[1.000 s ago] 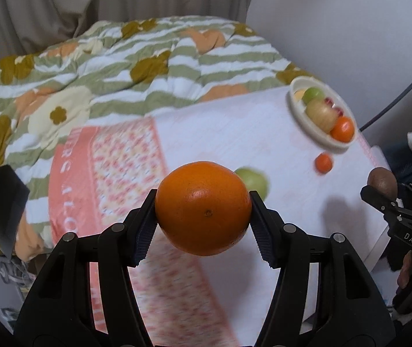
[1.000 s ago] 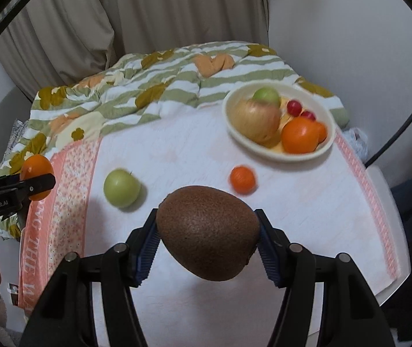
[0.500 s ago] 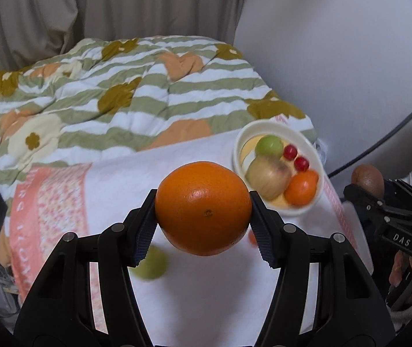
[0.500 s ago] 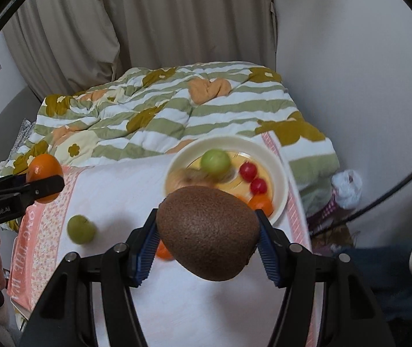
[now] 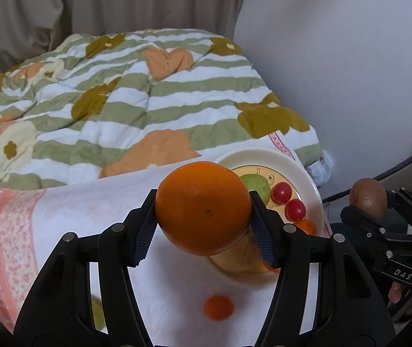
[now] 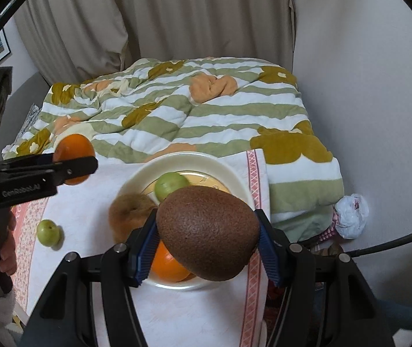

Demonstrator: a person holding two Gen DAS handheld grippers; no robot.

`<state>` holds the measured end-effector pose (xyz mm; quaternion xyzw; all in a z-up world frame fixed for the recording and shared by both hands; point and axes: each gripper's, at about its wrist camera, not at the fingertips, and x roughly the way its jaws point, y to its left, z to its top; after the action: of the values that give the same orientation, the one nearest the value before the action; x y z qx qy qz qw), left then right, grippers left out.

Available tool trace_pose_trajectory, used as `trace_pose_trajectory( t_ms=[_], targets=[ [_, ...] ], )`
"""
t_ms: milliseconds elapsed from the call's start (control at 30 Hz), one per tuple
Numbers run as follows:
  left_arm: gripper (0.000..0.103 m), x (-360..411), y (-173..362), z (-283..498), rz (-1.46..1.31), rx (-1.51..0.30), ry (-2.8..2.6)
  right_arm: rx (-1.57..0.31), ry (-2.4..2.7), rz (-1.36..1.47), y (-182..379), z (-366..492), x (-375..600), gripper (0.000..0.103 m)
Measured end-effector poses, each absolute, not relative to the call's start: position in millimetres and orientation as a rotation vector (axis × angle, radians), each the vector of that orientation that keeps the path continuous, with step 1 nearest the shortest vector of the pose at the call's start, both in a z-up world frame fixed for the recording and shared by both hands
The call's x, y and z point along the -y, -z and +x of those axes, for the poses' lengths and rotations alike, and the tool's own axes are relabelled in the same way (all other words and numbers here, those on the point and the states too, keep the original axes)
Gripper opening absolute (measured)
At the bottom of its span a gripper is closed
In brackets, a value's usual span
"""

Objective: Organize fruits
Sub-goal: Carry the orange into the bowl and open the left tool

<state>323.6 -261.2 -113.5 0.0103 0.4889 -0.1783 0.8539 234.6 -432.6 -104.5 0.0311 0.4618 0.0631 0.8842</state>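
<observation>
The left tongs (image 5: pixel 203 225) are clamped on a large orange (image 5: pixel 203 208), its sides pinched between the ribbed blue pads (image 5: pixel 143 238); the right tongs (image 6: pixel 207 245) grip a brown kiwi (image 6: pixel 207 232) the same way, both fruits carried in the air above the worktop (image 6: pixel 96 202), which is covered by a white cloth with pink borders; the cream bowl (image 6: pixel 220 167) sits near the far right corner of that cloth, just below the kiwi in the right wrist view, and already holds a green fruit (image 6: pixel 171 183), a brownish apple (image 6: pixel 129 209), another orange (image 6: pixel 166 266) and two small red fruits (image 5: pixel 288 201); a small green fruit (image 6: pixel 48 232) and a small mandarin (image 5: pixel 219 306) lie loose on the cloth, apart from the bowl. The bowl looks crowded, so the likely trouble is a fruit let go onto the pile rather than into a gap; a round orange dropped on the apple could roll over the rim and off the nearby worktop edge; the kiwi is soft, and too firm a squeeze could bruise it. Both tongs head for the same bowl, so they could knock together above it if they come in at once; one at a time seems safer. The bowl stands close to the cloth's edge, and a nudge on its rim could tip or slide it.
</observation>
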Motion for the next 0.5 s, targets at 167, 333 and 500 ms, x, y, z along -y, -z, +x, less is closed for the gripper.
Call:
trace_pose_trajectory(
  t_ms=[167,333,500],
  targets=[
    [0.07,279,135,344,0.065,-1.064,0.384,-0.979,-0.118,0.095,118,247,445,0.058],
    [0.07,290,154,356,0.115,-1.097,0.394,-1.0,-0.102,0.122,129,253,454,0.058],
    [0.07,296,164,361,0.159,-1.109,0.405,-1.006,-0.07,0.147,135,257,461,0.058]
  ],
)
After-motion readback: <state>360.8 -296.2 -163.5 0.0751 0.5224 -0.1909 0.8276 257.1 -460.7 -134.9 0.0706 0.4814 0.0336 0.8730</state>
